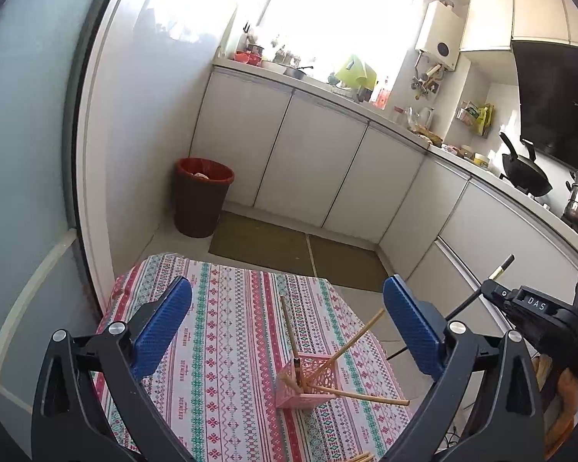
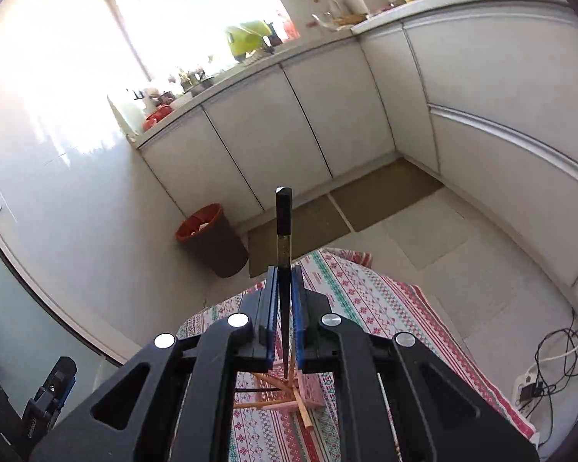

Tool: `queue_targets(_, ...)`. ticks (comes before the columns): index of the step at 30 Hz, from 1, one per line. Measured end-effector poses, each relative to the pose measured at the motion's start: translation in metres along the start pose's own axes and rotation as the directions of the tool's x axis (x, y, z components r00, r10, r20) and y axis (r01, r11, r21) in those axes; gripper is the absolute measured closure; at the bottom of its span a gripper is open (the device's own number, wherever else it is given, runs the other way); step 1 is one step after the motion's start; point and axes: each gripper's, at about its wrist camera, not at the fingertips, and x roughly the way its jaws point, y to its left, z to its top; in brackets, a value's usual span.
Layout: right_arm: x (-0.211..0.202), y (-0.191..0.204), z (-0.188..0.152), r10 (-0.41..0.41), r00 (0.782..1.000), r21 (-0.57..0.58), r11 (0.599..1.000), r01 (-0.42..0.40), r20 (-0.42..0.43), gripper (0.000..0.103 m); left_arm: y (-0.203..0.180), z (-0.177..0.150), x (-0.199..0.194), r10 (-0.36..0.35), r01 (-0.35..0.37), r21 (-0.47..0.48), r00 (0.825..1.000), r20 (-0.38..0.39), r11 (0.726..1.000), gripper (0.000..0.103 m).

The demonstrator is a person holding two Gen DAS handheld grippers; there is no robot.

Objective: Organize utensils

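A pink slotted basket [image 1: 308, 385] stands on the patterned tablecloth [image 1: 219, 346] and holds several wooden chopsticks [image 1: 360, 337] and one dark one, leaning outward. My left gripper [image 1: 289, 315] is open and empty above the table, left of and behind the basket. My right gripper [image 2: 285, 281] is shut on a black chopstick [image 2: 284, 223], held above the basket [image 2: 308, 389]; the thin tip points down toward it. In the left wrist view the right gripper [image 1: 493, 292] shows at the right with the black chopstick [image 1: 501, 265] in it.
A brown bin with a red liner [image 1: 200, 200] stands on the floor by the white cabinets [image 1: 308, 161]. More chopstick ends [image 1: 360, 456] lie at the table's near edge. A power strip with cables [image 2: 535, 385] lies on the floor at the right.
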Motion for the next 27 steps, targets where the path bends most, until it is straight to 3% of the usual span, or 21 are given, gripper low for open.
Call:
queue_targets(6,0.033,0.031,-0.032,0.0,1.0,-0.1,0.995,0.0,0.002,0.096,0.007,0.002,0.003,0.017,-0.017,-0.014,1.0,-0.004,1.0,0.007)
queue_targets(13,0.074,0.036,-0.073,-0.016,1.0,-0.19,0.982,0.012,-0.019,0.094,0.009,0.002,0.006,0.039,-0.04,-0.018,0.999,-0.016,0.999,0.007)
queue_targets(15,0.079,0.032,-0.08,-0.028,0.998,-0.191,0.981,0.018,-0.047,0.083,0.008,0.001,0.008,0.041,-0.041,-0.009,0.999,-0.028,0.999,0.007)
queue_targets(25,0.05,0.006,-0.08,-0.075,0.996,-0.188,0.98,0.065,-0.045,0.058,-0.019,-0.021,0.028,0.051,-0.037,0.109,0.99,-0.133,0.993,0.007)
queue_targets(27,0.04,-0.003,-0.082,-0.087,0.995,-0.18,0.981,0.078,-0.042,0.046,-0.025,-0.027,0.032,0.052,-0.032,0.13,0.986,-0.155,0.991,0.007)
